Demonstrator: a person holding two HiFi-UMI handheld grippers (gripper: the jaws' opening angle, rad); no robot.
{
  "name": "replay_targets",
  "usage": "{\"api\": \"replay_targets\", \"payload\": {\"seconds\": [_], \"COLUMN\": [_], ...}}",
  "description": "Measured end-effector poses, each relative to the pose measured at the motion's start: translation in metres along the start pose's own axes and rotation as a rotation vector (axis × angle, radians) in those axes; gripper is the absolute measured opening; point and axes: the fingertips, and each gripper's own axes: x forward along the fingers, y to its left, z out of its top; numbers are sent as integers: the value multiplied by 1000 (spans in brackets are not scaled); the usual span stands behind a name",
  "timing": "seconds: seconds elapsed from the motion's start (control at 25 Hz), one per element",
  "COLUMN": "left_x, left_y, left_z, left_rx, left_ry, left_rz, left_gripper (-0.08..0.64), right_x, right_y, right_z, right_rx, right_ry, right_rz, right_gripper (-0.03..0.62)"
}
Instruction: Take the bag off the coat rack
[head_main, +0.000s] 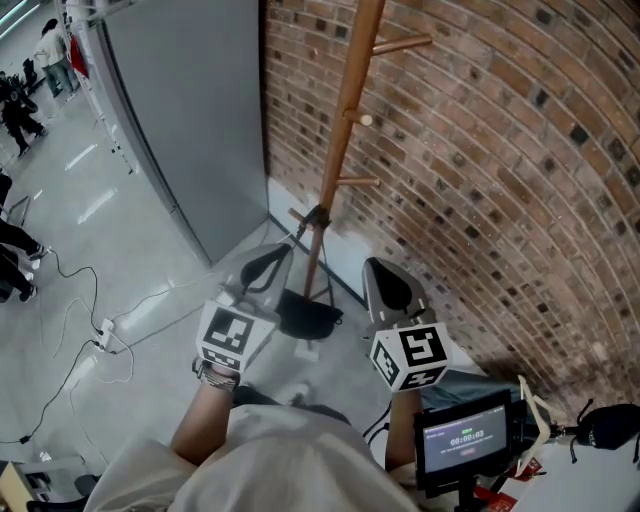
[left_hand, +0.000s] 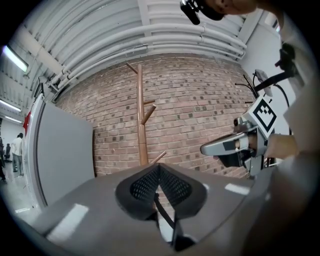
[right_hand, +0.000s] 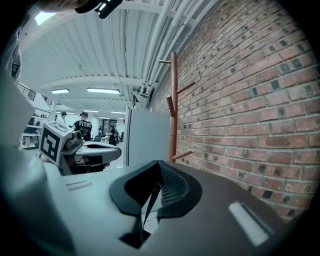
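A wooden coat rack (head_main: 345, 120) stands against the brick wall. A black bag (head_main: 308, 312) hangs low on it, its strap (head_main: 316, 250) running up to a low peg. My left gripper (head_main: 280, 252) is just left of the strap and my right gripper (head_main: 380, 268) just right of it, both level with it and shut with nothing held. In the left gripper view the pads (left_hand: 145, 186) meet below the rack (left_hand: 142, 120). In the right gripper view the jaws are likewise together (right_hand: 158, 165). A thin dark strap (right_hand: 149, 205) shows through the slot under the pads.
A grey partition panel (head_main: 190, 120) stands left of the rack, and the brick wall (head_main: 480, 150) runs behind and to the right. Cables (head_main: 90, 345) lie on the floor at left. A tripod device with a screen (head_main: 465, 440) is at my lower right. People stand far off at the upper left.
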Motion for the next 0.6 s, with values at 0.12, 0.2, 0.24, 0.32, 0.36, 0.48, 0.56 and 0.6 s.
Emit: {"api": "replay_targets", "payload": {"seconds": [0.12,0.2,0.24,0.32,0.36,0.48,0.56,0.6], "left_x": [5,8,10,13,15,23,29,32], "left_y": [3,8,11,16,19,25,29,32], "left_z": [-4,-7,-10,-15,-18,-31,-40,-45], "left_rx": [-1,-5,-8,-12,-14,-8,-1,2], "left_ry": [2,7,10,16,19,44,64,74], "left_rz": [-16,-27,-34,-52,-64,-106,-132,-143], "left_gripper": [0,2,2,2,2,33,46,48], "right_x": [7,13,16,22,26,37,44,47], "right_y": [-1,0,0,1,1,1,1,0], "right_z": [-3,-3,-4,-5,-7,-12,-17,-20], "right_rx": [18,18,19,18,17,19,27,31], "right_ry": [7,9,9,8,10,23,34,43], "right_rz": [1,-5,-12,-29,-41,-81,-101,-110], "right_gripper": [7,11,14,26,39,69,78,81]}}
